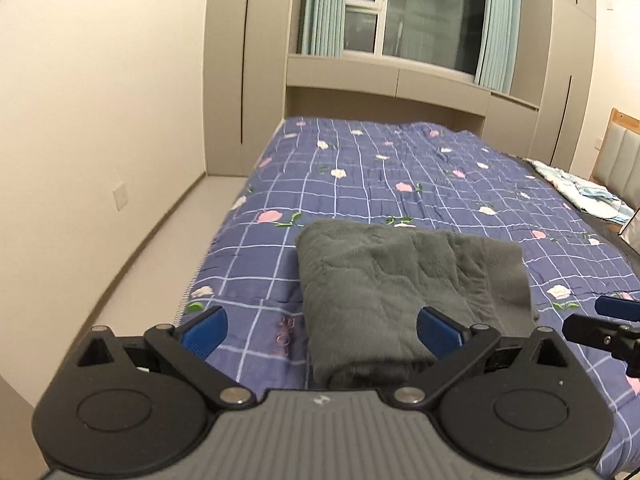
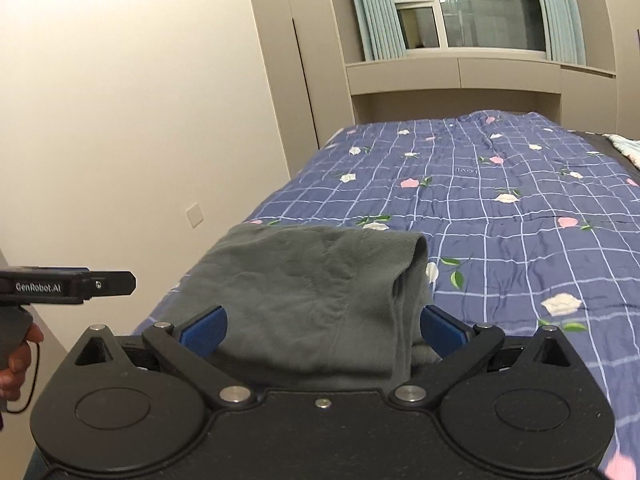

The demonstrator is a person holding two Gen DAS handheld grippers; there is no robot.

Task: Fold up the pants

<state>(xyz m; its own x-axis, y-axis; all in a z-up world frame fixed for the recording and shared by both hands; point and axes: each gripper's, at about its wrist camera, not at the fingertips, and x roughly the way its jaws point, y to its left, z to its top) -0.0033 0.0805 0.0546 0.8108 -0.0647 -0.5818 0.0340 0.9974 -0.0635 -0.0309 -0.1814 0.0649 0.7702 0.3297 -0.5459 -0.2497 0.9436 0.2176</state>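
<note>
The grey fleece pants (image 1: pixel 408 288) lie folded into a compact stack near the front edge of the bed; they also show in the right wrist view (image 2: pixel 312 296). My left gripper (image 1: pixel 320 332) is open, hovering over the stack's near left corner, holding nothing. My right gripper (image 2: pixel 322 330) is open above the stack's near edge, its blue pads (image 2: pixel 204 330) wide apart and empty. The right gripper's fingers (image 1: pixel 600 320) show at the right edge of the left wrist view. The left gripper's body (image 2: pixel 68 286) shows at the left of the right wrist view.
The bed has a blue checked quilt with flowers (image 1: pixel 400 184), also in the right wrist view (image 2: pixel 500 200). Light bedding (image 1: pixel 580 192) lies by the headboard (image 1: pixel 624 152) at right. A wall (image 1: pixel 100 120) and floor strip run left. Wardrobes and a window (image 1: pixel 420 12) stand beyond.
</note>
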